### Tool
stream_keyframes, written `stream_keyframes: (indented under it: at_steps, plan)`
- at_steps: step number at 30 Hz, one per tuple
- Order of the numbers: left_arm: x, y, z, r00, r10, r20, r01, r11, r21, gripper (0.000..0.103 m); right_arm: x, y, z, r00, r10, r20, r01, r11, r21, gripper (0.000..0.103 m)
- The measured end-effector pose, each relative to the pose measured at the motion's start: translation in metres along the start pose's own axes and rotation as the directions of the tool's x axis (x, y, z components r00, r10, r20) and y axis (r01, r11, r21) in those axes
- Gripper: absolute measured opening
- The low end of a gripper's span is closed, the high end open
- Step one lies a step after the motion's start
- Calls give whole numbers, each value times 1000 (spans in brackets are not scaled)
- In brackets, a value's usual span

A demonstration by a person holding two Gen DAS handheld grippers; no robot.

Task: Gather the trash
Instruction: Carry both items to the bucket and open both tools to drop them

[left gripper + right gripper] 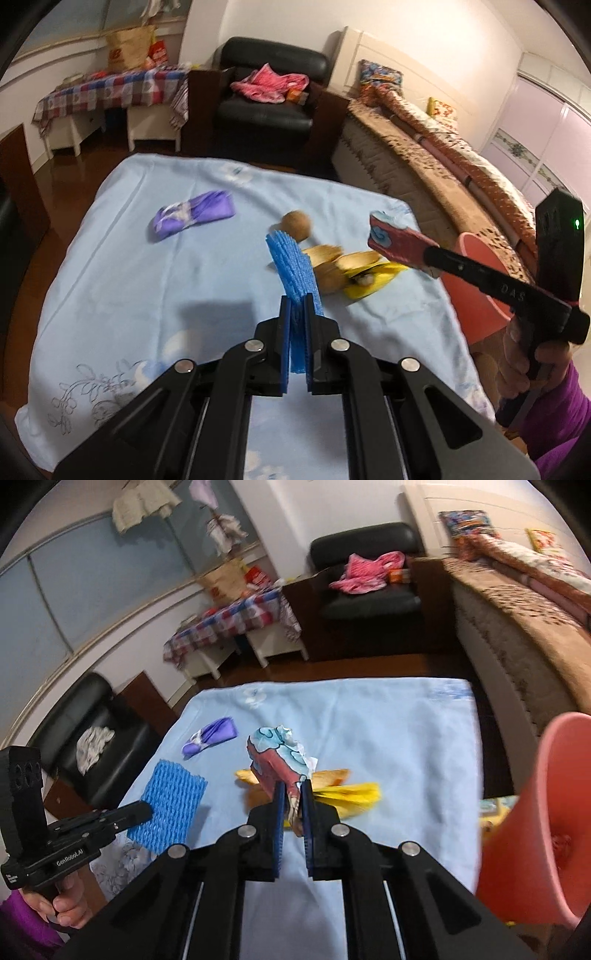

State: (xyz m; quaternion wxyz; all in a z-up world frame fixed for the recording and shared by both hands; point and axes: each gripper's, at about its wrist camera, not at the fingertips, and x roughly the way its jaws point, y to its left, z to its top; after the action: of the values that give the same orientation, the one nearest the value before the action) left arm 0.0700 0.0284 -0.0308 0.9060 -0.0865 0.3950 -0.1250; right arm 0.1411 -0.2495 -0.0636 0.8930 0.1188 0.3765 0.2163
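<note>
Blue foam netting [291,266] pinched in left gripper [296,306]; right gripper [293,794] clamps, seemingly, a crumpled wrapper [280,755].

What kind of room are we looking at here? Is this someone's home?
Most likely a lived-in bedroom at home: a bed with patterned quilts along the wall, a black armchair with pink clothes dropped on it, and a side table under a checked cloth.

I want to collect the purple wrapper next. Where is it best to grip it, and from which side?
Probably grip the purple wrapper at its narrower pinched end, coming from above. It lies flat, alone on the blue cloth, and its fanned end looks wider, so it seems harder to close on.
</note>
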Motion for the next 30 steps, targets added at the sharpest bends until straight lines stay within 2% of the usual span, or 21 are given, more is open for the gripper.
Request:
stream_keyframes:
  at_steps: [8,15,24,30]
  plan:
    - [2,-61,18,995,-89,35,85,991,100,5,-69,-43,-11,987,-123,104,112,989,99,8]
    - [19,-128,33,981,-190,26,182,966,186,5,-124,-103,-24,955,-256,147,220,949,226,8]
    - [47,-210,40,956,-293,-16,286,916,280,5,-157,-155,-46,908,-400,126,344,882,322,8]
    - [68,-252,35,944,-326,-52,324,886,331,5,-160,-171,-56,894,-436,101,376,854,359,9]
